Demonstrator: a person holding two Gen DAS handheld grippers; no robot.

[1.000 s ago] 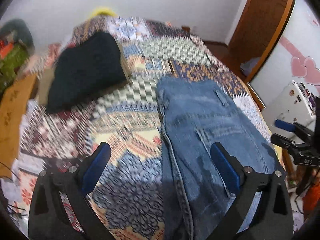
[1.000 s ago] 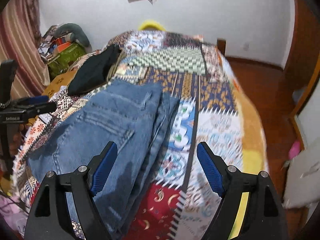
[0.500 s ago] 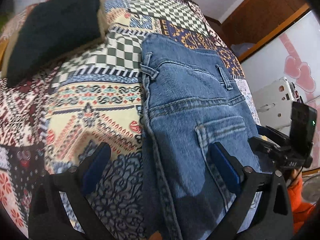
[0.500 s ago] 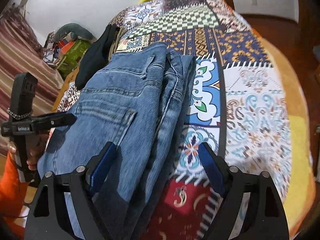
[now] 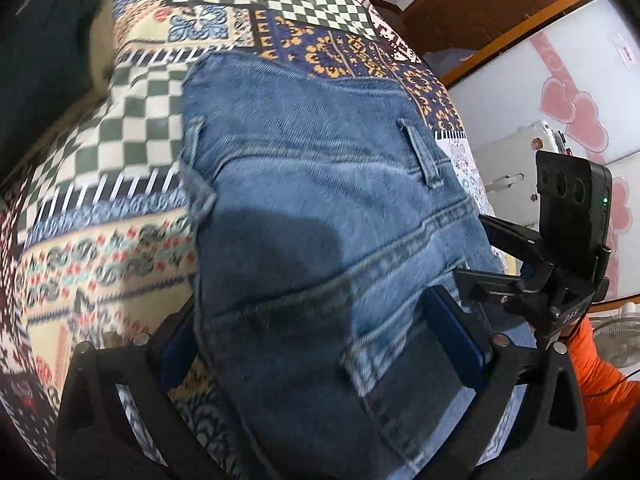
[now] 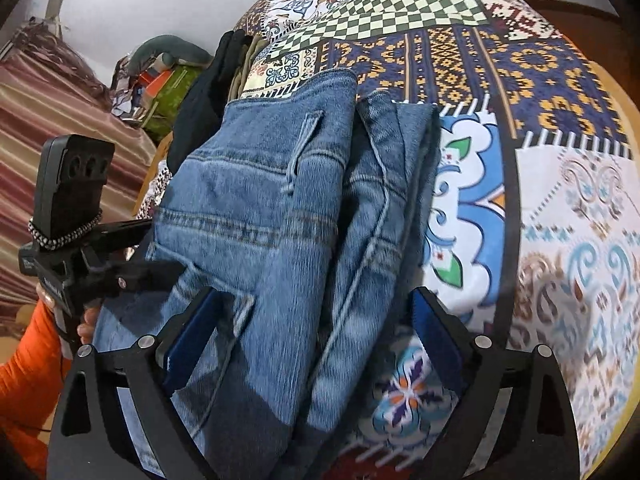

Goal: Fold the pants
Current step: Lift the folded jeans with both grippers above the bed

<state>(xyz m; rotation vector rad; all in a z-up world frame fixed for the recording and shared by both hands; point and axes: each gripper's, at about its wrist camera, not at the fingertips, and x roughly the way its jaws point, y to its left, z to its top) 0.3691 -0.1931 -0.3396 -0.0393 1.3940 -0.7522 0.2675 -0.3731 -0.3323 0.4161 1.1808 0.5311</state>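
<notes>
- Since a second ago both grippers have dropped toward the jeans (image 5: 320,220), which lie folded lengthwise on the patchwork bedspread (image 5: 120,208), waistband end farthest from the cameras.
- The left gripper (image 5: 320,344) stands wide open astride one long edge, gripping nothing.
- The right gripper (image 6: 316,344) has just been opening; denim lies between its jaws, unpinched.
- Risk: closing on only the top layer would leave the lower leg behind and skew the fold.
- No containers are visible.

Even indoor light, moderately bright; soft dark shadow across the folded blue denim jeans (image 5: 320,208) (motion blur throughout); fisheye bending, black vignette corners.
</notes>
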